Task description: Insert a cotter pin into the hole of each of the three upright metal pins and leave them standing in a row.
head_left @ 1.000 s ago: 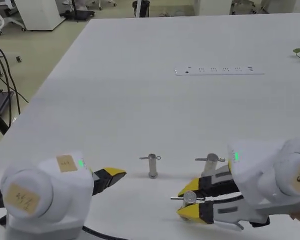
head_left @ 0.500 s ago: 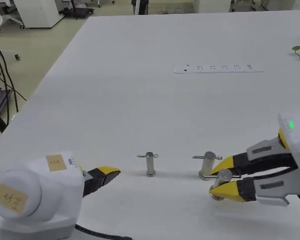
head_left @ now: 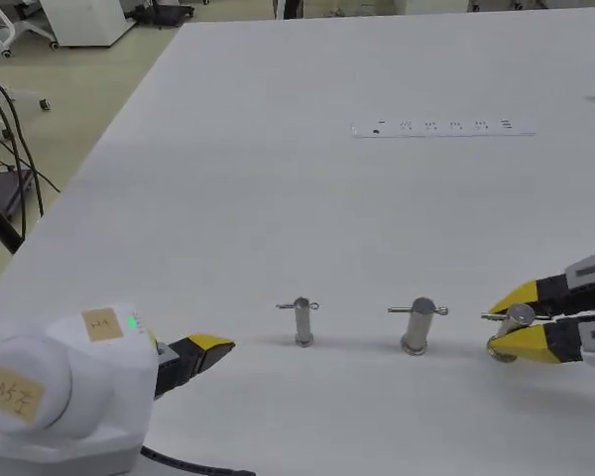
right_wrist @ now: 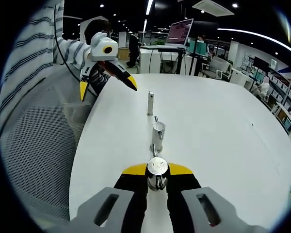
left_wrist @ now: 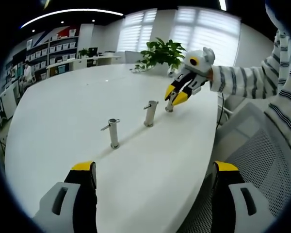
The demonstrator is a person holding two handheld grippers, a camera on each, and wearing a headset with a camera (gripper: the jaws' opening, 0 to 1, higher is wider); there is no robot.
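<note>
The right gripper (head_left: 508,322) is closed on the third metal pin (head_left: 519,316). The pin is clasped between the two yellow-tipped jaws just below its cap and is held upright. In the right gripper view the same pin (right_wrist: 156,168) is seen pinched at the very tips of the jaws. Whether its foot is touching the white table (head_left: 278,198) or is held just above it cannot be told. A cotter pin (head_left: 489,317) is seen sticking out near the top of the pin, on the side away from the gripper's body.

Straight ahead of these jaws the middle metal pin (head_left: 415,327) is stood near the held one. The far metal pin (head_left: 302,324) is stood farther along the same line. Each is crossed near its top by a cotter pin.

The left gripper (head_left: 206,347) is placed beyond the far metal pin and apart from it. Its jaws are spread wide and nothing is held between them. Ahead of those open jaws the three pins are seen in a row across the table. A power strip (head_left: 443,128) is laid well apart, off to the right of the right gripper's line.
</note>
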